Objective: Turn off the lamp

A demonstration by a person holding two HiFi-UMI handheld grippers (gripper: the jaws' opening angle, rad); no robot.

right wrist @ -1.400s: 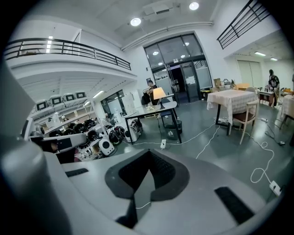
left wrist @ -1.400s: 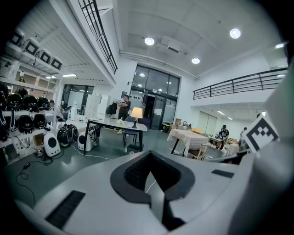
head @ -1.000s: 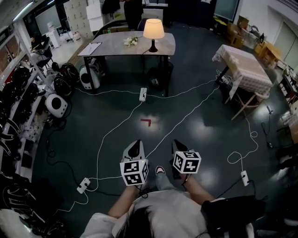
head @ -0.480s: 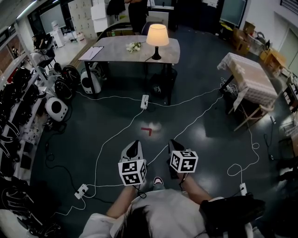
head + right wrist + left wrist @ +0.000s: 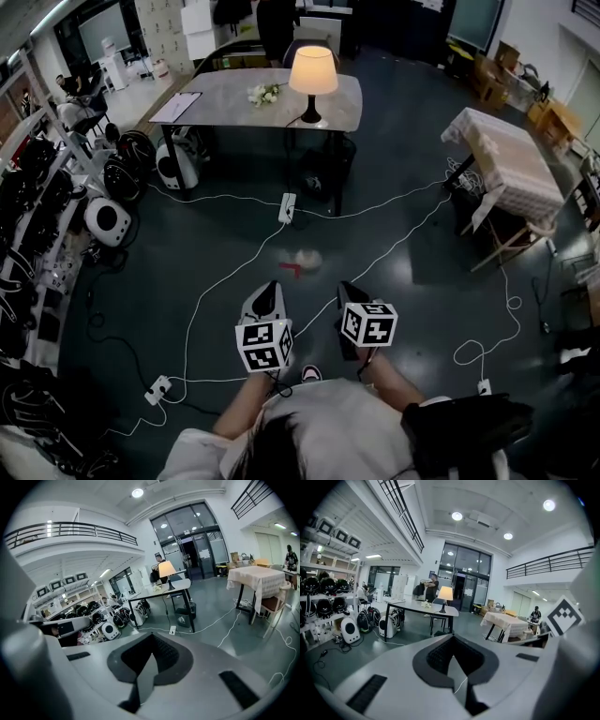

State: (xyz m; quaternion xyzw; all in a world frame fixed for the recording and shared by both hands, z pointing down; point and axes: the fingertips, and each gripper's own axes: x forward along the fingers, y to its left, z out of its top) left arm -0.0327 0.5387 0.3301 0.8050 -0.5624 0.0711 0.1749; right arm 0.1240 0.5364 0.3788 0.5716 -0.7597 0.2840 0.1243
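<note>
Lamp (image 5: 312, 70) glows, cream shade on seemingly dark base, atop grey table (image 5: 225, 94).

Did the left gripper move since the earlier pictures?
Yes: the left gripper has moved forward, closer to the red floor mark ahead of it.

Open floor (image 5: 150, 272) ahead, white cables (image 5: 234, 266) across it, table (image 5: 225, 94) beyond.

The left hand-held gripper (image 5: 270, 285) and right hand-held gripper (image 5: 344, 285) are nearer the lamp (image 5: 312, 70) and table (image 5: 225, 96) ahead. The red floor mark (image 5: 290, 270) lies closer to their tips.
</note>
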